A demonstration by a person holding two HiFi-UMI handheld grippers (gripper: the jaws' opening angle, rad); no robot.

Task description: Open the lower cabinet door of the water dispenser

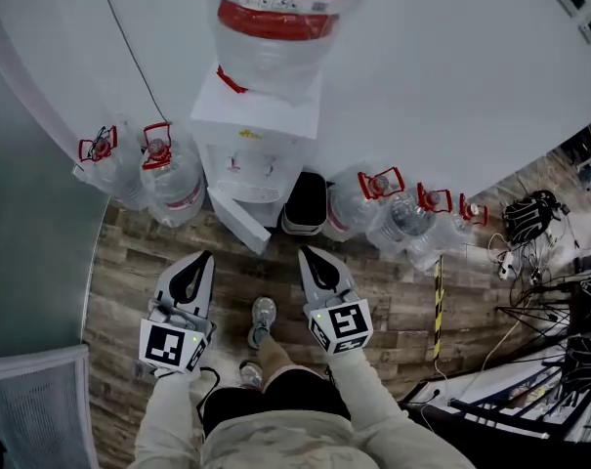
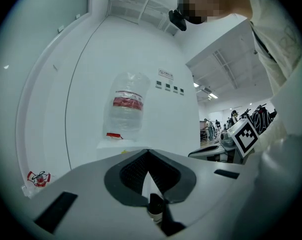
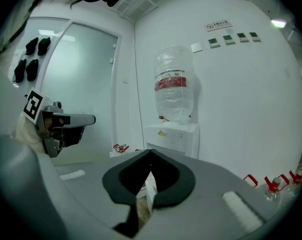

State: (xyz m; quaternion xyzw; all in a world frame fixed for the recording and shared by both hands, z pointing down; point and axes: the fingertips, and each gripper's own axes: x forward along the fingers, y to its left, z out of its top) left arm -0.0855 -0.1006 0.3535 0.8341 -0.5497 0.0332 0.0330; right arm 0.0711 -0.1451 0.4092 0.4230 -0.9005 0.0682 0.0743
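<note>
Standing over a brown wooden plank floor (image 1: 398, 301), a person in pale sleeves is holding a grey two-jaw gripper in each hand, and one grey shoe (image 1: 263, 313) is showing between them. The left gripper (image 2: 148, 151) is pointing level at the wall, its black-padded fingers pressed together at the tips with nothing caught between them. The right gripper (image 3: 151, 150) is tilting a little downward beside it. Its fingers are likewise meeting at the tips and gripping nothing.

Just ahead of both grippers and apart from them, the white plastic water dispenser (image 1: 251, 149) is standing against the curved white wall (image 1: 451, 66). It is carrying a large clear upturned water bottle with a red band (image 1: 271, 27). At its base the white lower cabinet door (image 1: 238, 219) is angling out over the floor towards the person. It looks swung open, though from above I cannot be sure. A dark box-shaped opening or bin (image 1: 305, 203) is sitting right beside it.

Empty clear bottles with red handles are lying along the wall, some to the left (image 1: 173, 179) and some to the right (image 1: 358, 203). Farther right, a tangle of black cables (image 1: 559, 311) is spreading across the floor.
</note>
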